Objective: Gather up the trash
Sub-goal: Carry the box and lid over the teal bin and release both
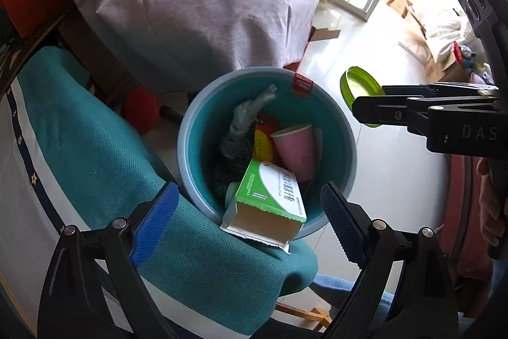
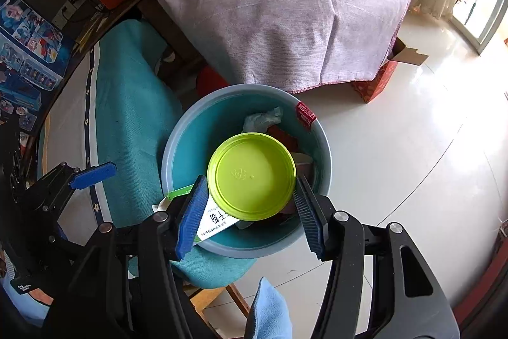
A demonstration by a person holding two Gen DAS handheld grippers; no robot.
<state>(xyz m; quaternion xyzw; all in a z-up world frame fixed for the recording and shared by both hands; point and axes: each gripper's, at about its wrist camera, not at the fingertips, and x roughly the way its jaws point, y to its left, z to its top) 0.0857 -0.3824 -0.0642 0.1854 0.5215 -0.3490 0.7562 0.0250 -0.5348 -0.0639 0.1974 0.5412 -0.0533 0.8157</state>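
A glossy white tiled floor [image 2: 397,148] carries the scene. Just ahead of the spread left fingers [image 1: 247,224], a green-and-white carton [image 1: 270,196] rests tilted on the bin's [image 1: 190,129] near rim. The right fingers [image 2: 250,205] pinch a lime lid [image 2: 250,175] above the bin; centre it beyond the carton before releasing.

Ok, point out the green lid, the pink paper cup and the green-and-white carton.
green lid [image 2: 252,177]: right wrist view, centre of its flat face.
pink paper cup [image 1: 297,150]: left wrist view, its side wall.
green-and-white carton [image 1: 271,189]: left wrist view, printed top face.
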